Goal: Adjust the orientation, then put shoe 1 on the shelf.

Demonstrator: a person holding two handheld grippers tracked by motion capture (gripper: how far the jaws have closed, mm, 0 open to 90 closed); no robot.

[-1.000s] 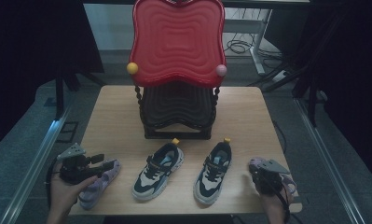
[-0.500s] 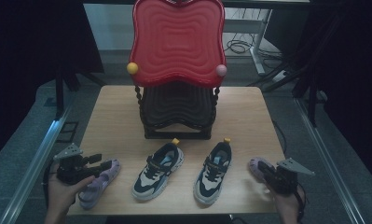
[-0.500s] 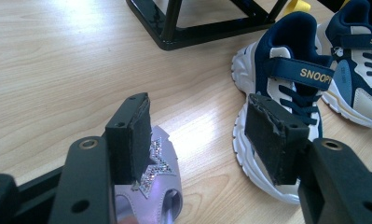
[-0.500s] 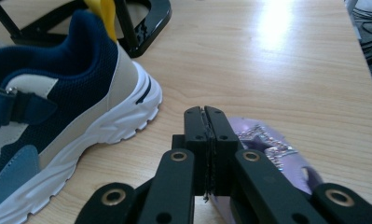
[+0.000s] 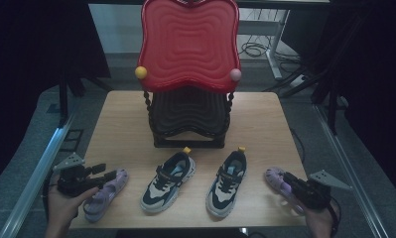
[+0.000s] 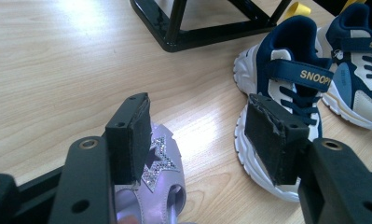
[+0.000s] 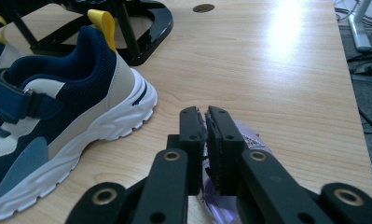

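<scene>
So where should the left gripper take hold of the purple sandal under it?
Probably across the front strap with the glitter star of the purple sandal, coming from above. That band stands up off the sole and is narrow enough for the left gripper, whose open fingers already stand over the toe, one above the strap.

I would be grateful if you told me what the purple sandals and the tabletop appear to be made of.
The purple sandals look like soft moulded plastic or rubber, smooth with a slight sheen; one carries a glittery star patch, seemingly rhinestones. The tabletop looks like light wood or wood-grain laminate, satin-smooth: grain lines show and it reflects the light.
</scene>
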